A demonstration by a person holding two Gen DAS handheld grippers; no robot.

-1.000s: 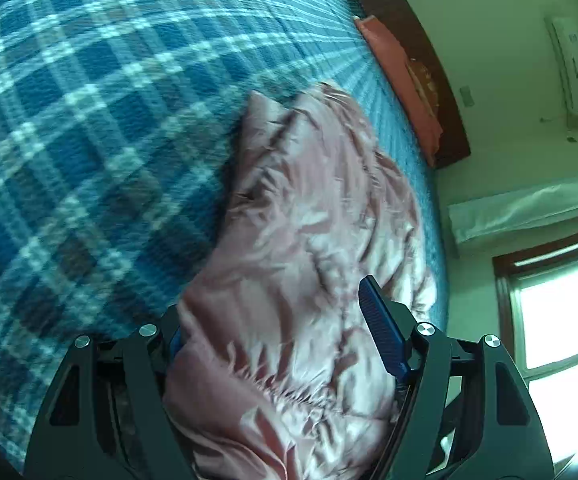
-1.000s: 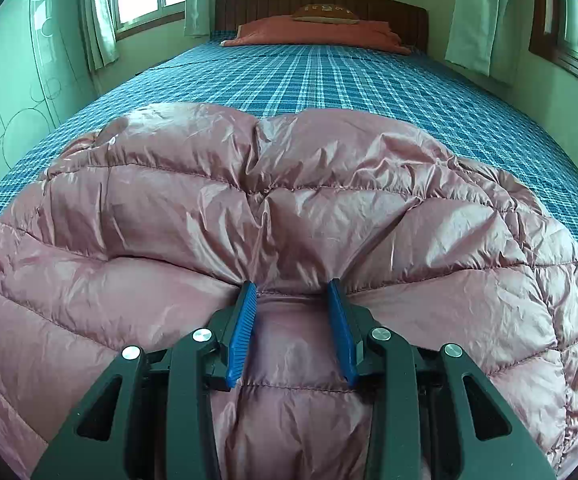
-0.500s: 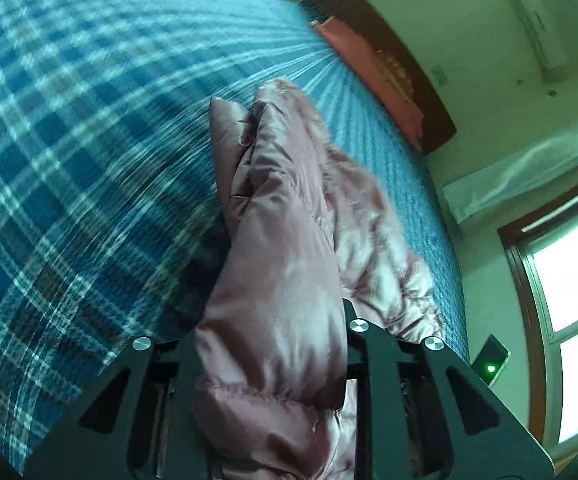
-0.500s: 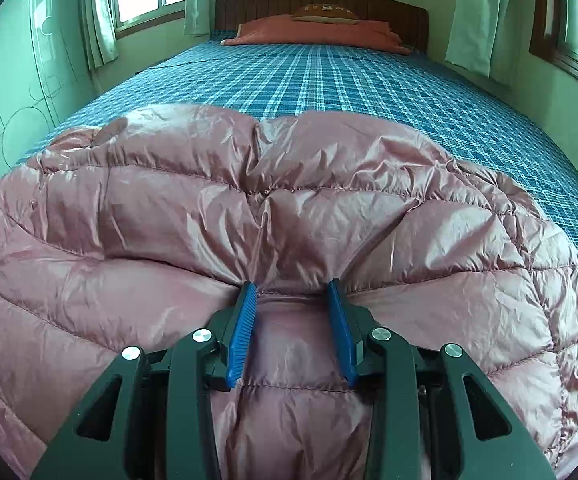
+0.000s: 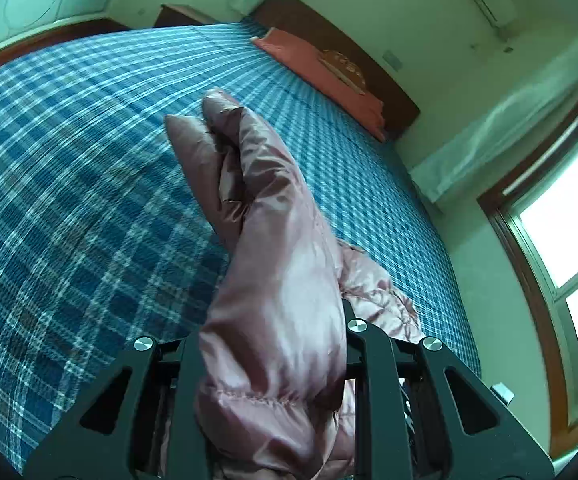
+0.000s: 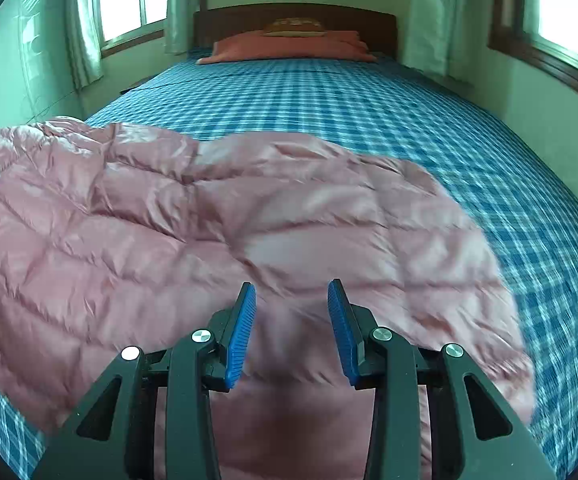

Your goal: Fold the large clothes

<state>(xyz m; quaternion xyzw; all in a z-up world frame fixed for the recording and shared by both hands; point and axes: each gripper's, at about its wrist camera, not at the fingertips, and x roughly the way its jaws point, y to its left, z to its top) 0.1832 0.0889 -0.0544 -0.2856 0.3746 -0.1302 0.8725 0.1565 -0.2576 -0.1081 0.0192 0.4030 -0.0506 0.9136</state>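
The pink quilted jacket (image 6: 217,240) is a glossy, crinkled, puffy cloth with stitched seams. The bed (image 6: 369,112) wears a matt woven plaid sheet. The right gripper (image 6: 291,320) is matt black plastic with ribbed blue pads (image 6: 241,336) and shiny metal screws; the far headboard (image 6: 295,16) is dark wood.

The left gripper (image 5: 273,360) has closed on the pink down jacket (image 5: 281,280) and lifted its edge off the bed (image 5: 69,200) into a ridge. The right gripper (image 6: 291,328) has let go, its blue pads (image 6: 241,332) now clear above the jacket.
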